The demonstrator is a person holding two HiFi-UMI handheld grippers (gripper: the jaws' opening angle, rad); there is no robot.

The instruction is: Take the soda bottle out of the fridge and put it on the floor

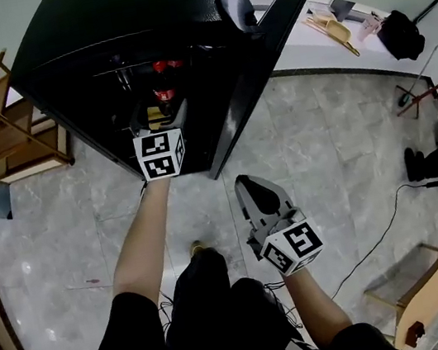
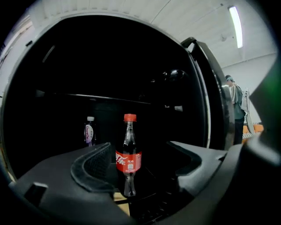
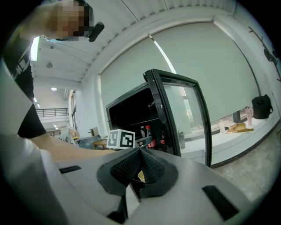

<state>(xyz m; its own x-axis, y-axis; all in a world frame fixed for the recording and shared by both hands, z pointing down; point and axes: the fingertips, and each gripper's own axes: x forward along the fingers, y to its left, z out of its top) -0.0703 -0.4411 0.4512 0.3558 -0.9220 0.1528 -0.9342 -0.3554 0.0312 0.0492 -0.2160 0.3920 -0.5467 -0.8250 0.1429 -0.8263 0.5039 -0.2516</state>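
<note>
two pairs: left tongs (image 2: 139, 148) wide apart flanking soda bottle (image 2: 128, 159); right tongs (image 3: 139, 153) closed, empty.

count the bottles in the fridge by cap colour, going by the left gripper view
red-capped soda bottle: 1
white-capped bottle: 1
total: 2

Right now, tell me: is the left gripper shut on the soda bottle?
No: the left gripper stands wide open, the soda bottle upright in the gap ahead, neither pad pressing it.
</note>
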